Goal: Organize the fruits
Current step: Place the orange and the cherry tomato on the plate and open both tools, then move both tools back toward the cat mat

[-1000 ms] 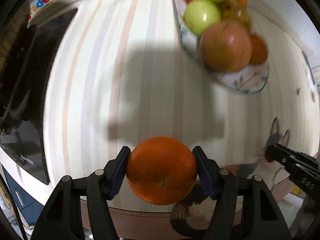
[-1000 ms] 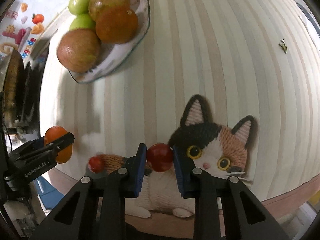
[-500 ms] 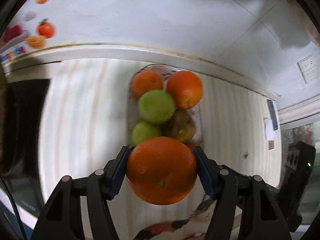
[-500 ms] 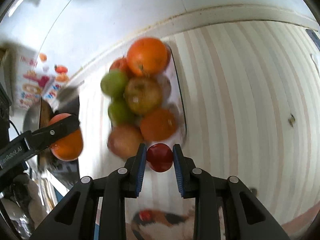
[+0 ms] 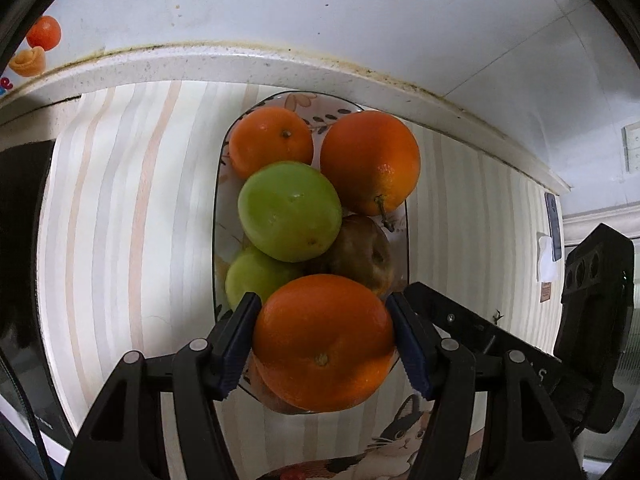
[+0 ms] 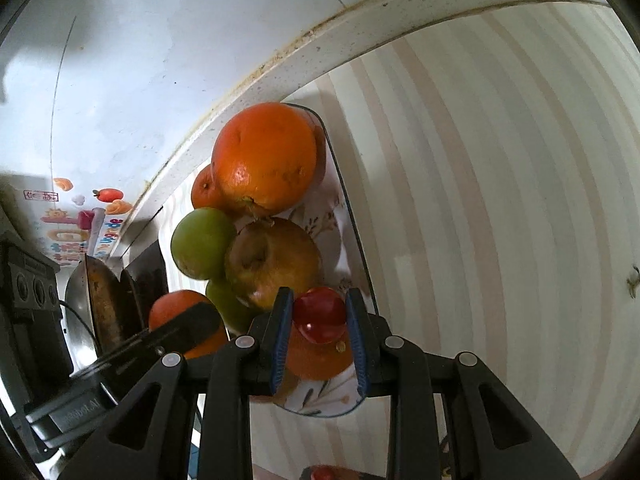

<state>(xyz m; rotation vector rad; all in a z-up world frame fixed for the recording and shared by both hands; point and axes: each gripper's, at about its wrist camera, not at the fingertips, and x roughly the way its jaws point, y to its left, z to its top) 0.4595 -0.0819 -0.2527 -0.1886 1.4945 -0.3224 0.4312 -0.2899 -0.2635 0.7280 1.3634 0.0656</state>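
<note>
Seen from the left wrist: left gripper point(image 5: 323, 344) clamped on a large orange point(image 5: 324, 342), blue pads point(image 5: 236, 344) pressed to both flanks, held over the near end of an oblong flowered dish point(image 5: 219, 184). Heaped in the dish toward 12 o'clock: two green apples point(image 5: 290, 210), a brownish apple point(image 5: 366, 252), a small orange point(image 5: 270, 140) and a big stemmed orange point(image 5: 370, 162). Beneath the dish, a cloth in pale cream, grey and peach stripes point(image 5: 120, 220); at 5 o'clock, a cat picture point(image 5: 404, 436) on the cloth near its edge. Beyond, a speckled, grimy ledge point(image 5: 200, 60) under a white wall point(image 5: 320, 0); fruit stickers point(image 5: 38, 46) at 10 o'clock; a black surface point(image 5: 20, 220) at 9 o'clock. At 4 o'clock, the black body of the right gripper point(image 5: 480, 328), just beside. Seen from the right wrist: right gripper point(image 6: 319, 320) closed on a small red fruit point(image 6: 320, 314), squeezed between blue pads point(image 6: 280, 336) directly over the near corner of the same dish point(image 6: 352, 220), above an orange lying there. Fruit piled toward 11 o'clock, topped by the big orange. At 8 o'clock, the left gripper with its orange, beside the dish. Striped cloth spreading from 1 to 4 o'clock, a dark speck point(image 6: 633, 276) at 3 o'clock. Metal pan point(image 6: 86, 312) and colourful stickers at 9 o'clock, white wall above.
</note>
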